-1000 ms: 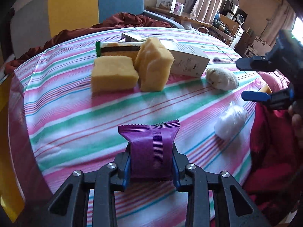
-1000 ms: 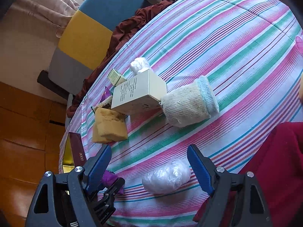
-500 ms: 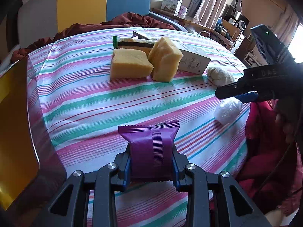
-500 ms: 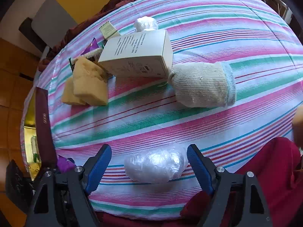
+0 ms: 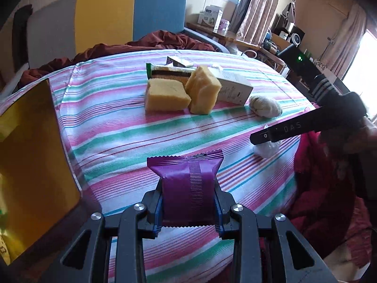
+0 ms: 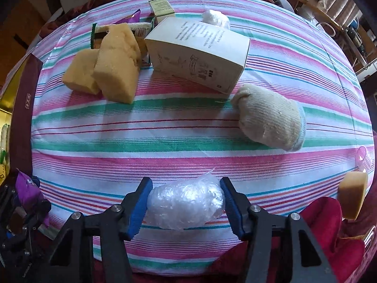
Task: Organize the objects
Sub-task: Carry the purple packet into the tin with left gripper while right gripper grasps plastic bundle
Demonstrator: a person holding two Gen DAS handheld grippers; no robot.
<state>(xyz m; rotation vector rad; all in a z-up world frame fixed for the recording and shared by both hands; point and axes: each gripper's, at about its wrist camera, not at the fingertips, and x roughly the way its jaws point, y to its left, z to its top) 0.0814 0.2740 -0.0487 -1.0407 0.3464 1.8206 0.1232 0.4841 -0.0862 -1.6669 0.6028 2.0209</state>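
Black right gripper reads "DAS".

Daylight from the window glares white beyond the striped tablecloth; fisheye edges bend and darken, shadows soft.

On the table, two sponges are set at 10 o'clock, a box at 12, a sock at 2.

Three sponges, two plastic-wrap balls, two purple packets, two boxes, one sock.
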